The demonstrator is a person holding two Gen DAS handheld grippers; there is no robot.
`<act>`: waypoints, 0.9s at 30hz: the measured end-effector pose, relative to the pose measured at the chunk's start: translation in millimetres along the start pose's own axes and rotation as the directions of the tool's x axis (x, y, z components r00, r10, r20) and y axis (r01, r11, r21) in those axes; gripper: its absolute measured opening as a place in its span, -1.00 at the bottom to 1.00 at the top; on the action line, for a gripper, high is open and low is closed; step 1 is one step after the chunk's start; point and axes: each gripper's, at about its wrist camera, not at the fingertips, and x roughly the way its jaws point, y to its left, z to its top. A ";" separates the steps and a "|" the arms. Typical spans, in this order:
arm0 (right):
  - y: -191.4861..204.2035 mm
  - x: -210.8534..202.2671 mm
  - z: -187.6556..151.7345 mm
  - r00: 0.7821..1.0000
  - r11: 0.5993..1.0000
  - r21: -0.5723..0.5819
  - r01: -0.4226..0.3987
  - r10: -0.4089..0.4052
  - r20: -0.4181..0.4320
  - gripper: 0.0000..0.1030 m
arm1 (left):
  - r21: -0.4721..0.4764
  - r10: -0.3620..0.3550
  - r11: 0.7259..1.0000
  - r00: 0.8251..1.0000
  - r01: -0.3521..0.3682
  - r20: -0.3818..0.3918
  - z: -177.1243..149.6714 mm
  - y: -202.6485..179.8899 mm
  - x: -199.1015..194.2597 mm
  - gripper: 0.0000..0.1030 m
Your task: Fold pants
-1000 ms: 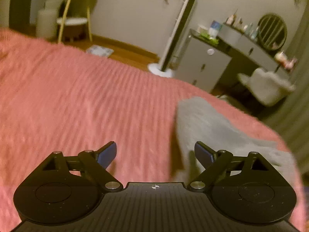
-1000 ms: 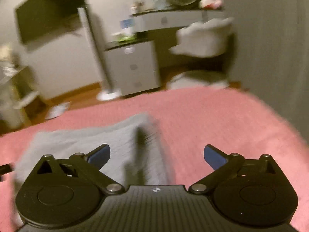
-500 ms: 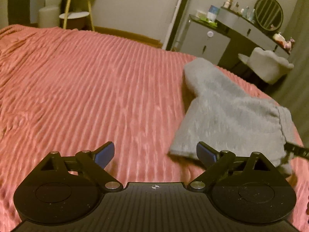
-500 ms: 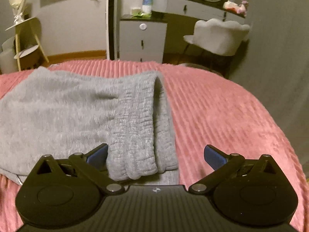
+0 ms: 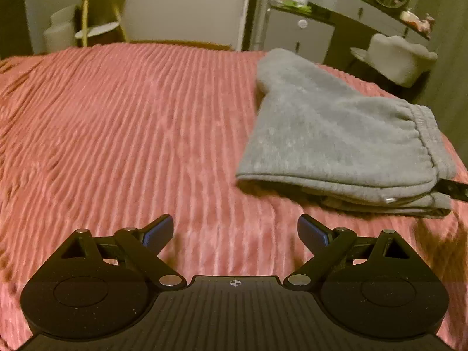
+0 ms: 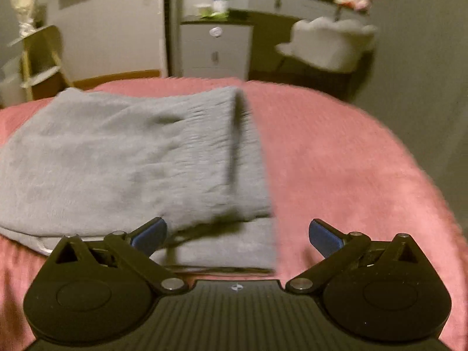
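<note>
Ahead of both spread tongs (image 5: 235, 231) (image 6: 237, 235) – folded pants (image 5: 336, 134) (image 6: 131, 158), ungripped.

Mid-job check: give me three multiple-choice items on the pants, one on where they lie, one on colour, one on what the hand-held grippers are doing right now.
1. In the left wrist view, the pants lie where on the bedspread?
A. right side
B. left side
C. hanging off the near edge

2. The pants are which colour?
A. black
B. grey
C. pink

3. What state are the left hand-held gripper and right hand-held gripper in?
A. both shut on the pants
B. only the left one shut
C. both open, holding nothing

Key: 1 A, the bundle sits right of centre on the pink cover; 2 B, grey fabric against the pink; 3 C, both pairs of fingers stand wide apart with no cloth pinched between them.
</note>
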 end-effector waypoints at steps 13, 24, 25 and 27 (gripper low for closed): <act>-9.3 -86.6 -116.7 0.974 0.992 0.071 -0.101 0.114 -0.196 1.00 | 0.111 -0.078 0.990 0.995 0.085 -0.066 -36.1 -38.7 -27.6 0.88; -12.4 -79.8 -131.3 0.905 0.983 0.179 -0.043 0.114 -0.409 1.00 | 0.237 -0.035 0.968 0.979 0.083 -0.200 -73.2 -65.1 -38.8 0.88; -8.1 -78.7 -130.5 0.903 0.986 0.158 -0.047 0.110 -0.415 1.00 | 0.233 -0.026 0.970 0.979 0.074 -0.205 -72.7 -65.4 -39.5 0.88; 1.2 -78.0 -129.8 0.904 0.991 0.126 -0.048 0.097 -0.416 1.00 | 0.201 -0.006 0.979 0.982 0.044 -0.189 -69.6 -61.6 -40.9 0.88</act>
